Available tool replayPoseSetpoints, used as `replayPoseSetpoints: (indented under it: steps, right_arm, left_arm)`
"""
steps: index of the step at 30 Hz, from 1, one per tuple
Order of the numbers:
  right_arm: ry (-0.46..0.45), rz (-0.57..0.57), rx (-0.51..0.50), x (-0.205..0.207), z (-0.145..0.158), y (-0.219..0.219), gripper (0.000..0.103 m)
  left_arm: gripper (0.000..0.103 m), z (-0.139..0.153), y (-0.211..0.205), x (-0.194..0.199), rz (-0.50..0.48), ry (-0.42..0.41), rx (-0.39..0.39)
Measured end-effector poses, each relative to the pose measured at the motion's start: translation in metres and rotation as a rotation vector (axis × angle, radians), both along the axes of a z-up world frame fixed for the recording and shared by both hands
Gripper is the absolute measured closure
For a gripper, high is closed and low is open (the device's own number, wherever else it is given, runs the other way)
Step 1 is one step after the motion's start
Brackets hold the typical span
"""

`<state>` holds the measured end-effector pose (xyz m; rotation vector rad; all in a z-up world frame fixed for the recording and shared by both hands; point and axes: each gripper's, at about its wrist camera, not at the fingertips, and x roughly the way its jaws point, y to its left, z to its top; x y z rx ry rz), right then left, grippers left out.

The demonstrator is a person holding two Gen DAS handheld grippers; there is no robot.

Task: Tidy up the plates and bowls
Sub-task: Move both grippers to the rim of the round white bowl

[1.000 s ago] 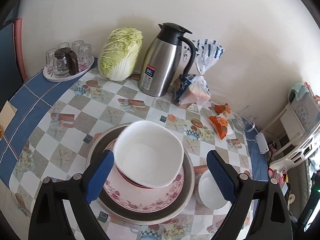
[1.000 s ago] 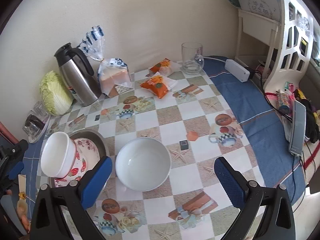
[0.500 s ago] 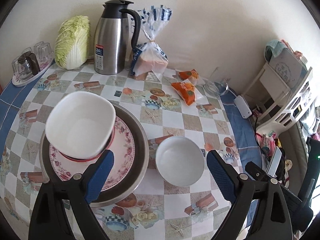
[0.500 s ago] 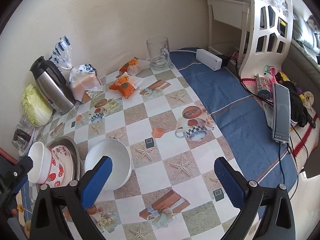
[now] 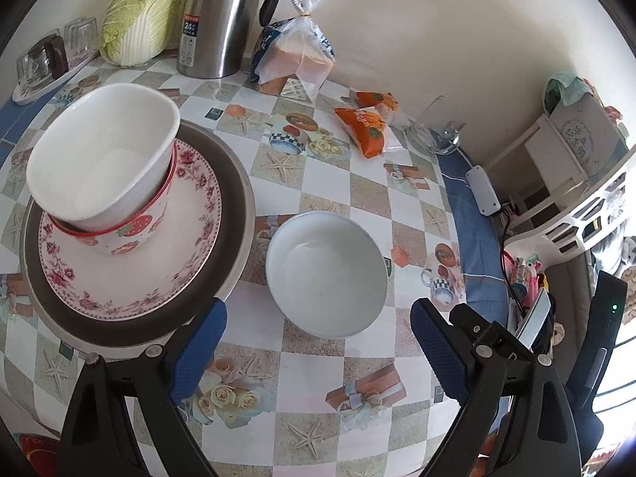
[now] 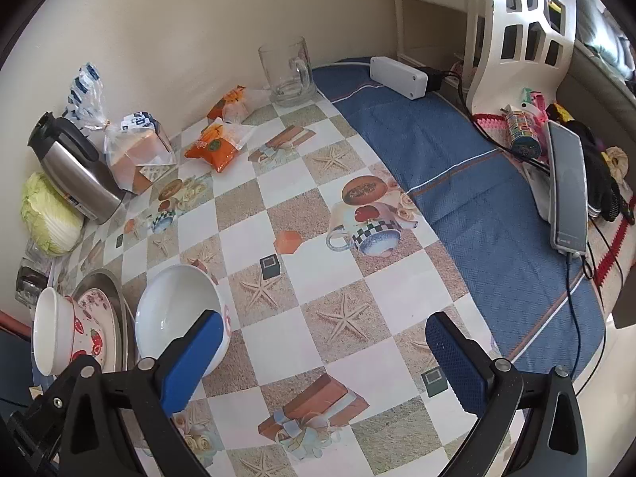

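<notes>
Two cameras cover one table, spread with a checked cloth over a blue one. Largest of the crockery is the grey plate, which carries the floral plate; on that stands the strawberry bowl, with the square white bowl nested inside it and tilted. The round white bowl sits alone on the cloth just beside the grey plate's rim. The left gripper hangs over the near edge of this bowl, its blue pads spread wide and empty. The right gripper is likewise spread and holds nothing, above bare cloth with the round white bowl at its left pad. Only the left view shows the stack from above and the bowls' insides; only the right view shows the glass mug clearly, along with the white power strip and the phone on the blue cloth.
</notes>
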<state>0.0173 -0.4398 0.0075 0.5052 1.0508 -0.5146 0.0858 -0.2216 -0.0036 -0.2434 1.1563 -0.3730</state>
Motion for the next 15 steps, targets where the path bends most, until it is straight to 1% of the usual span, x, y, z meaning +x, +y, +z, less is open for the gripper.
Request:
replayPoseSetpoints:
  steps: [3, 6, 10, 15]
  right_arm:
    - [0.026, 0.015, 0.014, 0.006, -0.01, 0.002, 0.0]
    - [0.043, 0.033, 0.021, 0.011, -0.018, 0.005, 0.0]
    - [0.052, 0.057, 0.029, 0.018, -0.025, 0.01, 0.0]
    - [0.079, 0.087, 0.041, 0.029, -0.037, 0.017, 0.0]
  left_arm:
    - [0.009, -0.011, 0.002, 0.002, 0.021, 0.053, -0.039]
    - [0.011, -0.018, 0.001, 0.003, 0.031, 0.077, -0.055]
    - [0.021, -0.027, 0.001, 0.005, 0.05, 0.103, -0.058]
    - [0.026, -0.043, 0.005, 0.009, 0.091, 0.156, -0.081]
